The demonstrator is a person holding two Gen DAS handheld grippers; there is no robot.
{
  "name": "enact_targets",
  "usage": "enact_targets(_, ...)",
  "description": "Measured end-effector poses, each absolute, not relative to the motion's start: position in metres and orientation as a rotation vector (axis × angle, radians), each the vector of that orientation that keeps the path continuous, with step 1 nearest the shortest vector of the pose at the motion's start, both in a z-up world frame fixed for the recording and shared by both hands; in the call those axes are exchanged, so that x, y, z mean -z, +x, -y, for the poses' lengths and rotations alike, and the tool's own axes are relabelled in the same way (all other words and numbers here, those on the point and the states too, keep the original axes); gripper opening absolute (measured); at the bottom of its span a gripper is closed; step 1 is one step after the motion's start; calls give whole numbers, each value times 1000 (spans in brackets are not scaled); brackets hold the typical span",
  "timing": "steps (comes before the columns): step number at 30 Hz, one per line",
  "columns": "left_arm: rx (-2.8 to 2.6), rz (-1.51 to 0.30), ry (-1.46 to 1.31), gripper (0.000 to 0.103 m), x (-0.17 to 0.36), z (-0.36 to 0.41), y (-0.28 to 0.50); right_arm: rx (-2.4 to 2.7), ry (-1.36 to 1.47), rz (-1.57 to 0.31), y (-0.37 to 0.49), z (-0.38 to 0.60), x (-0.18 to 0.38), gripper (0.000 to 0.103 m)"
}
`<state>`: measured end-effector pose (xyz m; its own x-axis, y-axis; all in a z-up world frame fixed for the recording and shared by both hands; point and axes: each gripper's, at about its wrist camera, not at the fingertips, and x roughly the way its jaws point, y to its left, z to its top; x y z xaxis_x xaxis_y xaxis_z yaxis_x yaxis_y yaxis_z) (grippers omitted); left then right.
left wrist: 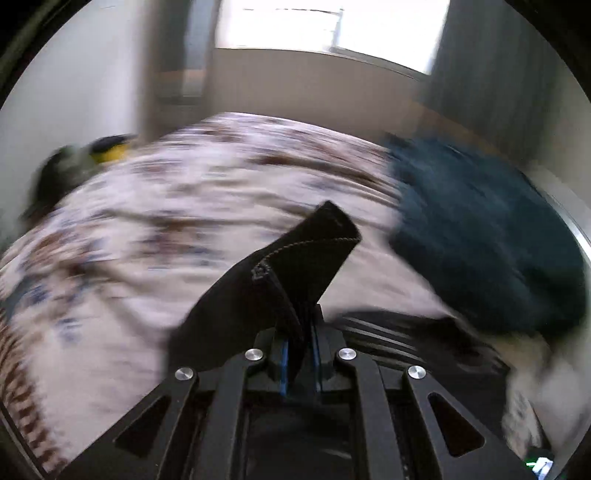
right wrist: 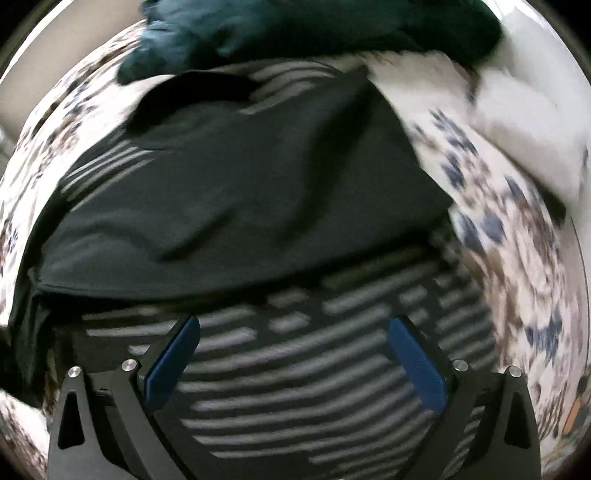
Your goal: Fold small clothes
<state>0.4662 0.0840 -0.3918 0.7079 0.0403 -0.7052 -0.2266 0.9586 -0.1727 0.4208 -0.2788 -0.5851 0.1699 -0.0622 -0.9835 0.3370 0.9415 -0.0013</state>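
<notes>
My left gripper is shut on the hemmed corner of a black garment, holding it up above the floral bedspread. The same black garment with a grey-striped part lies spread on the bed in the right wrist view. My right gripper is open, its blue pads wide apart just above the striped part, holding nothing.
A dark teal garment lies bunched on the bed to the right, also at the top of the right wrist view. A white cloth lies at the right. A dark and yellow item sits at the bed's far left. A window is behind.
</notes>
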Motion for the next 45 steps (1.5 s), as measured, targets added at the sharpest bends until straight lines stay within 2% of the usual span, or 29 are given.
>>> enact_targets(6,196,-908,-104,7,437,127,496,375,251,-1426,387,356,589,103)
enact_targets(8,246,-946,-69,8,453,173,497,402,226,-1439,376,379,588,103)
enact_targets(11,336,-1044,-36,14,484,228,498,400,221,-1446,369,408,586,103)
enact_targets(12,351,-1055,-24,32,487,235,499,380,239,-1450,368,417,585,103)
enact_targets(13,381,-1059,-14,62,490,241,500,361,255,-1454,368,423,585,103)
enact_targets(14,424,-1073,-16,78,490,245,499,330,280,-1455,368,429,583,103)
enact_targets(15,443,-1073,-27,87,489,241,497,307,292,-1454,370,433,582,103)
enact_targets(18,429,-1023,-75,87,468,210,487,254,310,-1438,377,441,572,103)
enact_targets(23,110,-952,-87,87,437,80,472,124,438,-1369,422,437,546,103)
enact_targets(27,-177,-982,-94,87,451,-13,462,26,426,-1306,484,412,545,99)
enact_targets(29,-295,-1028,-89,87,469,-52,459,12,365,-1316,516,394,559,76)
enact_targets(32,-421,-1056,-122,87,488,-89,449,22,288,-1438,549,373,598,73)
enact_targets(33,-453,-1056,-137,87,490,-98,446,29,255,-1482,555,366,611,67)
enact_targets(34,-481,-1049,-161,87,490,-105,443,42,217,-1499,556,359,618,46)
enact_targets(35,-501,-1041,-191,87,491,-111,439,62,161,-1490,556,352,620,19)
enact_targets(40,-500,-1038,-211,87,498,-113,447,118,2,-1337,544,335,588,13)
enact_targets(41,-482,-1043,-208,87,500,-107,452,155,-16,-1312,542,340,583,3)
enact_targets(42,-472,-1048,-209,87,502,-108,457,205,-31,-1288,542,348,578,0)
enact_targets(45,-438,-1055,-197,87,507,-98,473,272,43,-1277,549,380,575,0)
